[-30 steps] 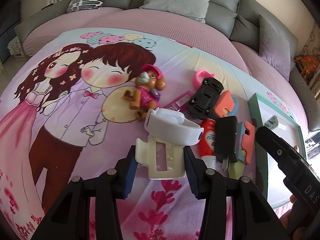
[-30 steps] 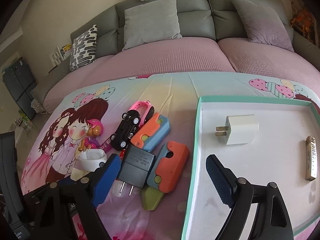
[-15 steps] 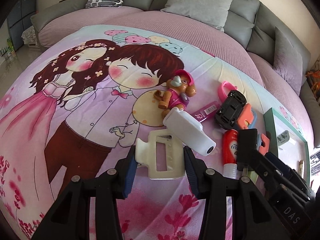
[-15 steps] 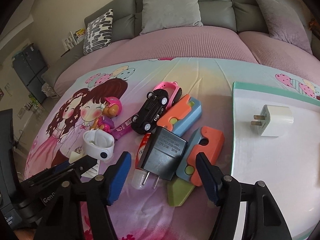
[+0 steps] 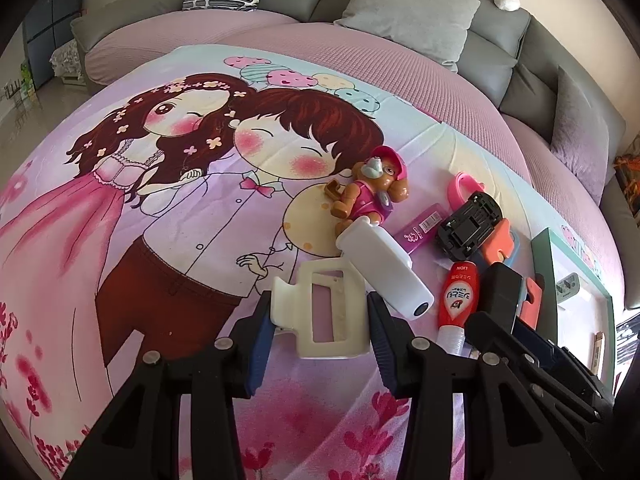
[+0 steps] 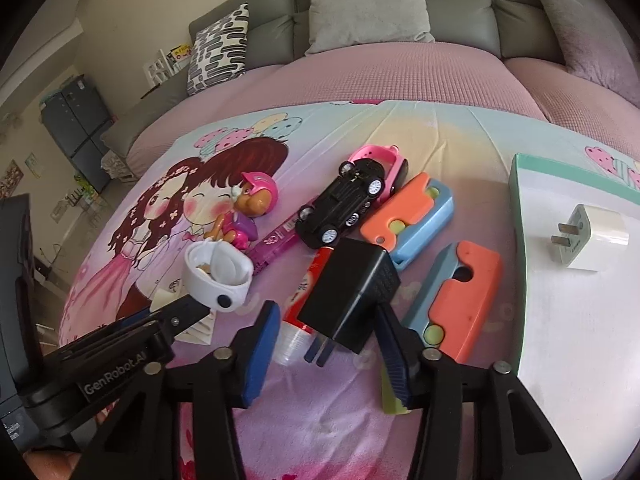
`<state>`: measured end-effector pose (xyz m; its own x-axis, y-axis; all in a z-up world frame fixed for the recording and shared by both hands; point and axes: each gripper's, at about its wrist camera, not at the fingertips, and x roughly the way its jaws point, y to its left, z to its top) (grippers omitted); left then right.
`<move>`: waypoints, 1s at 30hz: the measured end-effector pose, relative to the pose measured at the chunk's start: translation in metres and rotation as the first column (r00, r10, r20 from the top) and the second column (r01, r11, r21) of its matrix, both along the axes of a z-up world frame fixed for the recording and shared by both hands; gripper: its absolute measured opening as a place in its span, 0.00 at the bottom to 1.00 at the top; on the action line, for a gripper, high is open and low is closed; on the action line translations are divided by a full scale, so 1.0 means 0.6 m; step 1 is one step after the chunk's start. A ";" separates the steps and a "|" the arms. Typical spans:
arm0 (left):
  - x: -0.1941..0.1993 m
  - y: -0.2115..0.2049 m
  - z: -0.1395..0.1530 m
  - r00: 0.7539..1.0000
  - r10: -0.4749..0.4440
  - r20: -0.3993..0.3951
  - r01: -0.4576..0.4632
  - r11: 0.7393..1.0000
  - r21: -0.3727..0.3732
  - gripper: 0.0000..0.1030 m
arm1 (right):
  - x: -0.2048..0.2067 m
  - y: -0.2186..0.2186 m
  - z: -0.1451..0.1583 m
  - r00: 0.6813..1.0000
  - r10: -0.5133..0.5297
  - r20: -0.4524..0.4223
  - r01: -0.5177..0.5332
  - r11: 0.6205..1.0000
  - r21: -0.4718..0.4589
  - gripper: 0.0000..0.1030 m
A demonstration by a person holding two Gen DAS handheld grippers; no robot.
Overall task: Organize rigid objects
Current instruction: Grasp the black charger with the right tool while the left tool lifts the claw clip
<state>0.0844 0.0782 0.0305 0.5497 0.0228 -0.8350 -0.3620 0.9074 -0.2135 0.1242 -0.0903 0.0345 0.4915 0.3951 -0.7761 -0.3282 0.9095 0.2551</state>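
My left gripper [image 5: 320, 322] is shut on a cream hair claw clip [image 5: 322, 312], held just above the printed sheet; a white wristband [image 5: 384, 268] lies against the clip. My right gripper [image 6: 326, 344] is open, its fingers either side of a black charger [image 6: 352, 300] that lies on a red tube [image 6: 304, 308]. The right pad touches the charger; the left pad stands apart. Around them lie a black toy car [image 6: 344, 204], two orange-and-blue toys [image 6: 408, 220] [image 6: 460, 296], a pink watch [image 6: 380, 160] and a dog figure [image 6: 248, 208].
A teal-rimmed white tray [image 6: 520, 240] at the right holds a white charger [image 6: 588, 240]. A purple stick [image 6: 276, 244] lies by the car. The grey sofa with cushions [image 6: 368, 4] stands behind the bed.
My right gripper moved left from over the tray edge and narrowed around the black charger. My left gripper kept its hold on the clip and turned; the white wristband tipped onto its side.
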 end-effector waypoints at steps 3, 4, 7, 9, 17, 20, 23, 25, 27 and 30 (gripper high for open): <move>0.000 0.001 -0.001 1.000 0.002 0.000 -0.002 1.000 -0.001 0.45 | 0.008 -0.010 -0.011 0.999 -0.036 -0.025 0.036 0.999 0.015 0.44; 0.000 0.002 -0.001 1.000 0.002 -0.001 -0.002 1.000 -0.002 0.45 | 0.010 -0.014 -0.012 0.999 -0.045 -0.028 0.046 0.999 0.028 0.43; 0.000 0.002 -0.003 1.000 0.001 -0.001 -0.001 1.000 0.001 0.46 | 0.012 -0.017 -0.012 0.997 -0.066 -0.028 0.067 0.997 0.031 0.41; 0.001 0.002 -0.004 1.000 0.000 -0.003 0.000 1.000 0.005 0.46 | 0.013 -0.017 -0.013 0.997 -0.076 -0.028 0.077 0.996 0.034 0.41; 0.006 -0.004 -0.008 1.000 -0.005 -0.011 0.006 0.999 0.035 0.46 | 0.013 -0.027 -0.004 0.994 -0.108 -0.011 0.108 0.994 0.022 0.33; 0.004 0.000 -0.005 1.000 0.000 -0.002 0.000 1.000 0.027 0.45 | 0.013 -0.033 0.001 0.992 -0.127 0.001 0.126 0.992 0.015 0.31; 0.001 0.002 0.002 1.000 0.006 0.004 -0.006 0.999 0.045 0.45 | 0.009 -0.040 0.014 0.990 -0.139 0.033 0.139 0.990 0.008 0.29; -0.002 0.004 0.008 1.000 0.013 0.011 -0.014 0.998 0.055 0.45 | 0.008 -0.044 0.018 0.989 -0.144 0.037 0.144 0.989 0.014 0.29; -0.005 0.009 0.015 0.999 0.023 0.025 -0.024 0.998 0.057 0.45 | 0.007 -0.046 0.021 0.989 -0.144 0.040 0.144 0.990 0.011 0.29; -0.010 0.015 0.025 0.999 0.036 0.040 -0.039 0.997 0.062 0.45 | 0.003 -0.048 0.030 0.988 -0.148 0.054 0.147 0.989 0.012 0.28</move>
